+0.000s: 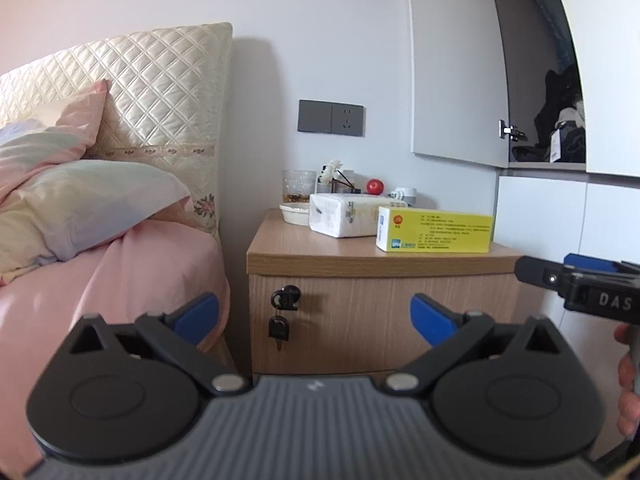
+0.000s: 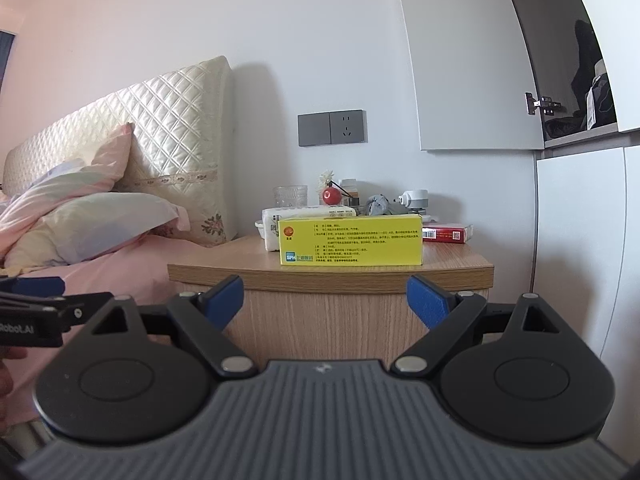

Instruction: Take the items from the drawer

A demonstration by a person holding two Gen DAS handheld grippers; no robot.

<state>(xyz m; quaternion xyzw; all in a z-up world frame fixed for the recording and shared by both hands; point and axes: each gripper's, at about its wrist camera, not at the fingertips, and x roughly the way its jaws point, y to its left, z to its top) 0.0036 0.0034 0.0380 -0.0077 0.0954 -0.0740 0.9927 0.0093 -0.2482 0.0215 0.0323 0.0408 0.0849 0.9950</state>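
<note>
The bed (image 1: 120, 264) fills the left, its pillow (image 1: 92, 208) propped on the quilted headboard (image 1: 160, 92), clear of the work. Right of it stands the nightstand (image 1: 360, 258), pushed against the wall under the socket (image 1: 348, 116) so the small plugged-in device at the back can reach it, I judge. Its drawer (image 1: 360, 320) front is flush and closed; a lock (image 1: 285, 298) sits at its upper left with a key (image 1: 277, 330) hanging from it, probably left in to serve as the pull, since no other handle shows. Whatever is inside is hidden.

The left gripper (image 1: 315, 316) hovers in front of the drawer, blue pads (image 1: 198, 314) wide apart and empty, framing the front and lined up close to the key, which suits an opening grab. On top, a tissue pack (image 1: 344, 216) and a yellow box (image 1: 436, 232) sit near the front edge; behind them a glass (image 1: 298, 184), a red ball (image 1: 375, 187) and, in the right view, a red box (image 2: 446, 235).

The right gripper (image 2: 325, 304) is held level with the top's edge, jaws also spread and holding nothing, facing the yellow box; it seems to wait beside its partner to lift items once the drawer is out. At far right a cupboard (image 1: 456, 60) door stands ajar
</note>
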